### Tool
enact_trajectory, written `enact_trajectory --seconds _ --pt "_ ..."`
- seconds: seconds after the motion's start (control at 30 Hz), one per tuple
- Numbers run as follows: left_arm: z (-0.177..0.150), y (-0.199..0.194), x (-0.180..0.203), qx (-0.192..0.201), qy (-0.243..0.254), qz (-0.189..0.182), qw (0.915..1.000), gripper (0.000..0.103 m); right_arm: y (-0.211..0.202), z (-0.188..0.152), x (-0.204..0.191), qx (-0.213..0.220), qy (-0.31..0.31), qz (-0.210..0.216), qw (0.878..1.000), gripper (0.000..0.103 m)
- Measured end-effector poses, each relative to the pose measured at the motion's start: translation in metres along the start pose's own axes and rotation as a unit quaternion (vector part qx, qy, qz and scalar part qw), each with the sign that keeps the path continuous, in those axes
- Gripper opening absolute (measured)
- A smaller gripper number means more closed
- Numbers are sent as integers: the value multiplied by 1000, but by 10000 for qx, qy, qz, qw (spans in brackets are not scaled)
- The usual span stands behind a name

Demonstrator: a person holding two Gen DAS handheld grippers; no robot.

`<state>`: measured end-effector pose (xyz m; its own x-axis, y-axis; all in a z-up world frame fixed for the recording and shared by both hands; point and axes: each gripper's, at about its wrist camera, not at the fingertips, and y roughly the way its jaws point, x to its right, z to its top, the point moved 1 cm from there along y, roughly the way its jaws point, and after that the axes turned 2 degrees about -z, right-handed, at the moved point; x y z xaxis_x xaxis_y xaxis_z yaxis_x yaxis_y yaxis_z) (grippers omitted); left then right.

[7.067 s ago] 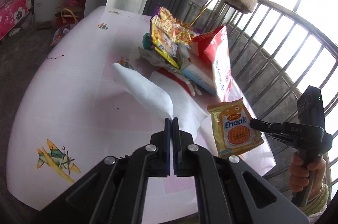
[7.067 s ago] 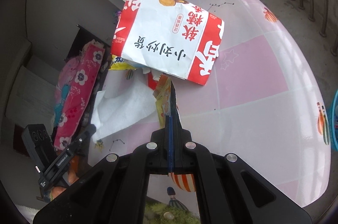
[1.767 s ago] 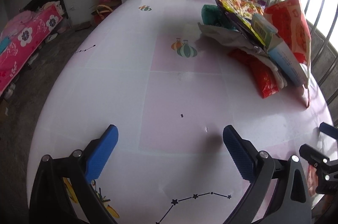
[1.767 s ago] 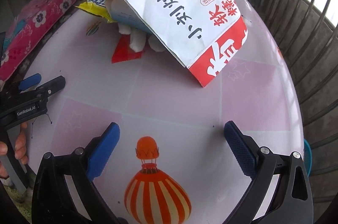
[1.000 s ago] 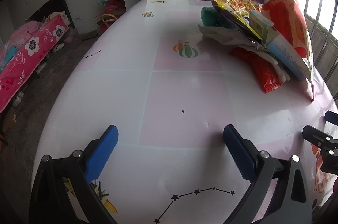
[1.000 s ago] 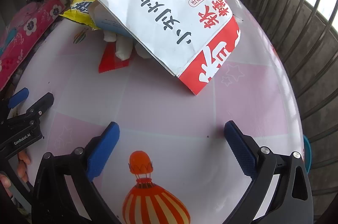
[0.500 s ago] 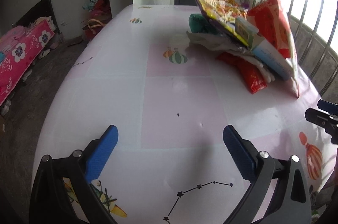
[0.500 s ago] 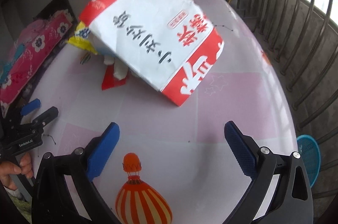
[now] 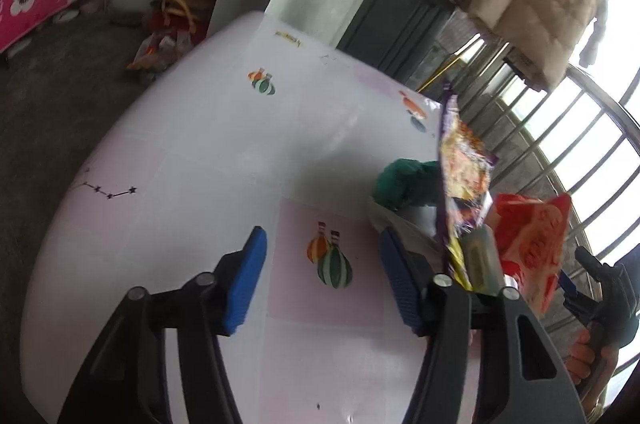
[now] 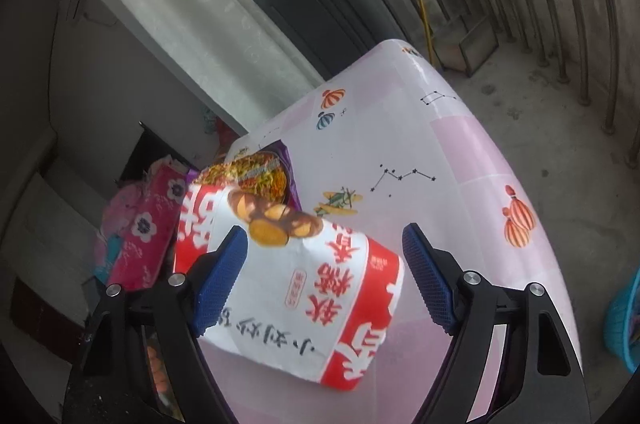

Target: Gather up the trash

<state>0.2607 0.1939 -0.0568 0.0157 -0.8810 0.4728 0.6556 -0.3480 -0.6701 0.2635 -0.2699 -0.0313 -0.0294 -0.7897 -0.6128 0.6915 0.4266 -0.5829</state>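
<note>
I see the round table with its white and pink balloon-print cloth (image 9: 208, 143) filling both views. The heaped trash, topped by a large red and white printed snack bag (image 10: 304, 296), sits lower centre in my right view and at the right edge in my left. My right gripper (image 10: 326, 278) is closing, the bag showing between its 2 pads without contact. My left gripper (image 9: 322, 284) is closing over bare cloth.
</note>
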Motion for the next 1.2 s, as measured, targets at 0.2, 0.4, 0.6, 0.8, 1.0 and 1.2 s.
enact_trajectory --seconds 0.2,0.4,0.6,0.8,1.0,1.2 --pt "17 72 15 -470 238 -198 9984 33 68 11 19 -575 611 224 9962 68" --pt "0 87 41 -829 414 -725 9931 21 105 -12 20 -1350 831 418 9865 52" --pt "-23 76 44 -1015 410 -1023 9887 13 104 -32 3 -1527 612 495 9851 46" --pt "-46 50 46 -1052 389 -1216 9862 11 100 -54 -8 -1677 503 640 9825 41" --pt "-73 8 33 -969 258 -1285 9866 11 85 -87 -24 -1896 271 765 9785 41" --pt "-94 -20 12 -779 134 -1048 9913 13 70 -94 -26 -1786 -15 573 9823 46"
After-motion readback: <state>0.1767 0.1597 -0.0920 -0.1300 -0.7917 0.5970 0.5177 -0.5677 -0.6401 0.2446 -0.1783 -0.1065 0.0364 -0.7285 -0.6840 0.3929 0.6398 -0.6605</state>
